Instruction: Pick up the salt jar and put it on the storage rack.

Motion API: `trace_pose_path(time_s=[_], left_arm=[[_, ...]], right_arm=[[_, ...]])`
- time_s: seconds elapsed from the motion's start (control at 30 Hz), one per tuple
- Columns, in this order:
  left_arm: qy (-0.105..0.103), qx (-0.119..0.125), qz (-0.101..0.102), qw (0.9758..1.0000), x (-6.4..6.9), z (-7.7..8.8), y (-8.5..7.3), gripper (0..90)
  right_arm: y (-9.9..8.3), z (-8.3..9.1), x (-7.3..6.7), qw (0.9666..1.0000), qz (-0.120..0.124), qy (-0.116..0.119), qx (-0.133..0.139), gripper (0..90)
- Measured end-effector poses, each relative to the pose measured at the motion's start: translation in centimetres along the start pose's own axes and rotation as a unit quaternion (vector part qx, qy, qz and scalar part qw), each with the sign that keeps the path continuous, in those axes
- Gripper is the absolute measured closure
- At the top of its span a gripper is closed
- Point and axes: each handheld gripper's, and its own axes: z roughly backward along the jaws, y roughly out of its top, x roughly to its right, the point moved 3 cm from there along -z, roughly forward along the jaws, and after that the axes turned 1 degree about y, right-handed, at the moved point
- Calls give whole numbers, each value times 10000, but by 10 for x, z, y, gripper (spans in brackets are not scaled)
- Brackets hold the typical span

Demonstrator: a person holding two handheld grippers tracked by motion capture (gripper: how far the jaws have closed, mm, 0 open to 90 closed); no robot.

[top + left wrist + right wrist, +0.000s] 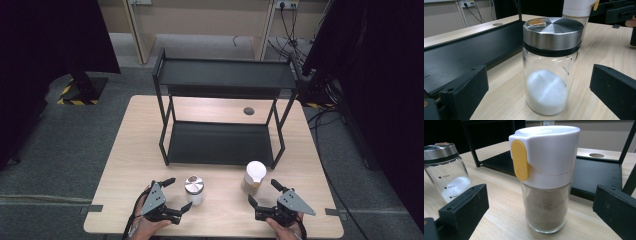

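Note:
A glass jar with a steel lid and white powder stands upright on the table. My left gripper is open just left of it. In the left gripper view the jar stands between the two black jaws, untouched. A glass shaker with a white cap and brown powder stands to the right. My right gripper is open just below it. In the right gripper view the shaker, with its yellow tab, stands upright between the spread jaws, and the steel-lidded jar is at the left.
A black two-level metal shelf stands at the table's middle and back, its lower tray just beyond both jars. A round cable hole is in the tabletop behind it. The table's front edge lies close under both hands.

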Motion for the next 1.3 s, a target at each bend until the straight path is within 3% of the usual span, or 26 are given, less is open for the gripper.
trace_pose_path(time_s=[1.3], left_arm=[[-27,85,27,10000,3,-2,0,15]], right_arm=[[-2,3,2,9999,-35,1,133,5]])
